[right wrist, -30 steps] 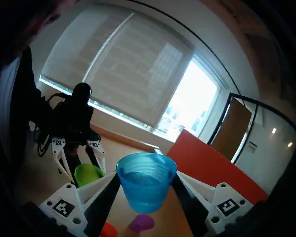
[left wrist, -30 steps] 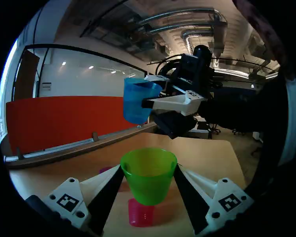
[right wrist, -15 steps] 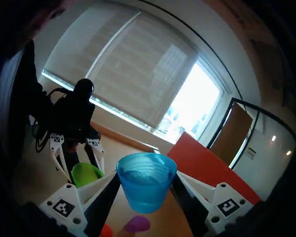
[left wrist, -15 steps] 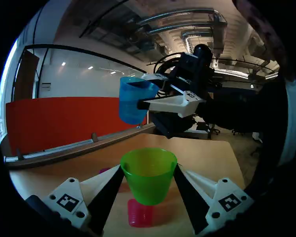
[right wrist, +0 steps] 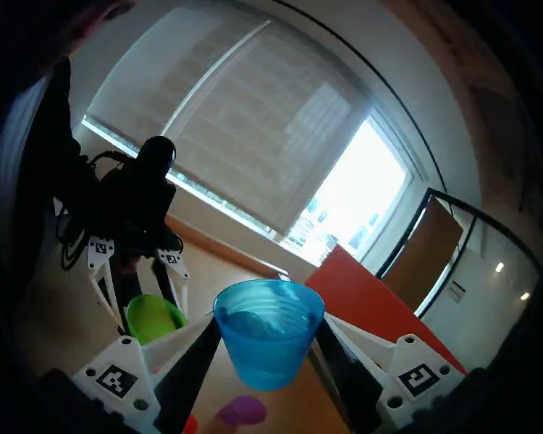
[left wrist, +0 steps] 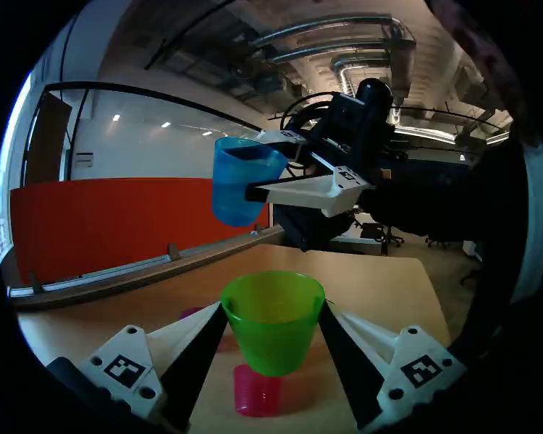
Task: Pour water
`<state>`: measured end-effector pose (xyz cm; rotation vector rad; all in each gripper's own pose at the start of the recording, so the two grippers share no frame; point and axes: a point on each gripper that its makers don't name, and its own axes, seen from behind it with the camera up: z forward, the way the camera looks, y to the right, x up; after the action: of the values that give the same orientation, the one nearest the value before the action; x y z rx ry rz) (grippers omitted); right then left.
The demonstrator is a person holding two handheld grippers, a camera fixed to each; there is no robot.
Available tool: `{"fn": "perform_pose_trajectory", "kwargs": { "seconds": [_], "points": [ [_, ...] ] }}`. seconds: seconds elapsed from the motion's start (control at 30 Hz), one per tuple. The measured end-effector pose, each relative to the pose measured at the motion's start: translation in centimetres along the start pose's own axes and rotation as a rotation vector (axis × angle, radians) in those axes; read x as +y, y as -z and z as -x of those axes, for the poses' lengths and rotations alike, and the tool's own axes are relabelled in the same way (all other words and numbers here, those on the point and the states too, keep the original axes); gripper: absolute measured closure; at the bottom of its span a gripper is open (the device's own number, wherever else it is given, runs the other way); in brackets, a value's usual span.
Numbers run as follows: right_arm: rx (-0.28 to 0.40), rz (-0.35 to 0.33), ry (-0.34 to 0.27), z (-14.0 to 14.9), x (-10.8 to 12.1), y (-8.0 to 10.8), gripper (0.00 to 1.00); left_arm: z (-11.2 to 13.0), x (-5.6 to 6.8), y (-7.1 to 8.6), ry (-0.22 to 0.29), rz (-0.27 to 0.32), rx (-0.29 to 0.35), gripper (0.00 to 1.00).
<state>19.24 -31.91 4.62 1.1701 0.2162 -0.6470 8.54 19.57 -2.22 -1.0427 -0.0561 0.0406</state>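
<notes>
- In the left gripper view, a blue cup (left wrist: 235, 189) hangs in the air left of centre, above the level of the green cup. It is translucent plastic and leans a little.
- The right gripper (left wrist: 255, 166) holds it from the right side, one white finger on each side of the cup.
- At the centre and near the camera, the left gripper (left wrist: 273, 309) is clamped on a green cup (left wrist: 273, 340). Both fingers press on its sides just under the rim.
- The green cup is translucent, upright, and wide at the rim and narrower at the bottom. Its inside cannot be seen from this angle.
- Below it, a ribbed pink cup (left wrist: 257, 392) stands on the wooden table (left wrist: 387, 282).
- In the right gripper view, the left gripper with the green cup is at the left and farther off, above the table.
- At the centre, the right gripper fingers are closed against the blue cup on both sides. Water (right wrist: 266, 322) is visible inside, well below the rim.
- Under the blue cup, a purple cup (right wrist: 241, 411) is on the table.
</notes>
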Motion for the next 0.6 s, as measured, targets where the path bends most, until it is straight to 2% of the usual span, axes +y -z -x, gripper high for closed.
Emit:
{"fn": "perform_pose_trajectory", "kwargs": {
  "seconds": [0.6],
  "points": [
    [0.0, -0.001, 0.057, -0.54, 0.11, -0.37, 0.11, -0.18, -0.04, -0.24, 0.004, -0.01, 0.008, 0.13]
  ]
}}
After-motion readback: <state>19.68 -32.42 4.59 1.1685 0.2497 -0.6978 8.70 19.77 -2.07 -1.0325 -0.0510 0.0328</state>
